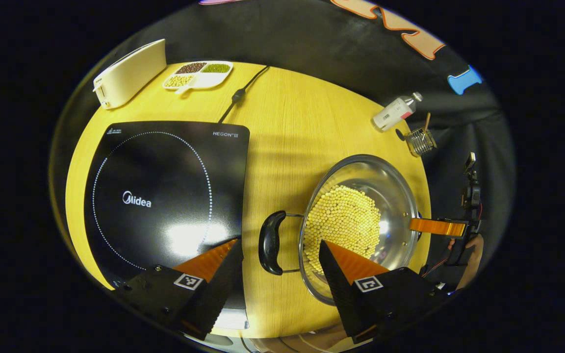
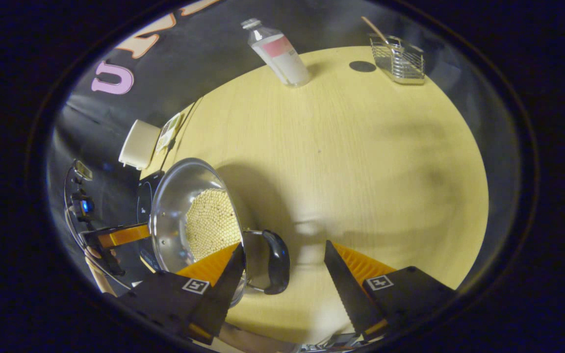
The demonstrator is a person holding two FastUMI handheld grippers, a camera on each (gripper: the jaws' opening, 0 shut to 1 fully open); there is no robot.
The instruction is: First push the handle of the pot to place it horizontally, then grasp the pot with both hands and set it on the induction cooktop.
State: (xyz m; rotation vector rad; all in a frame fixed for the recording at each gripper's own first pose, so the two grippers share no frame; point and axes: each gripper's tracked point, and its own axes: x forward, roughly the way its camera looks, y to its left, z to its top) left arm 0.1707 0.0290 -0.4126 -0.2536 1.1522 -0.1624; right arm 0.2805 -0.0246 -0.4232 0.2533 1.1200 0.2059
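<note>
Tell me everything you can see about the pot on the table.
The pot is a shiny, wide, lidless metal vessel standing upright on the wooden table, right of the induction cooktop. Small pale round beans cover its bottom. Each side carries a dark loop handle on wire arms, lying level. Both tongs sit open beside it.

Wooden surface [image 1: 282, 147] carries white toaster [image 1: 130, 72] at far corner, divided tray [image 1: 198, 74] of beans and grains just beside it. Plastic bottle [image 2: 277, 51] stands near wire basket [image 2: 399, 60] holding wooden stick. Black cable [image 1: 241, 93] runs across surface.
</note>
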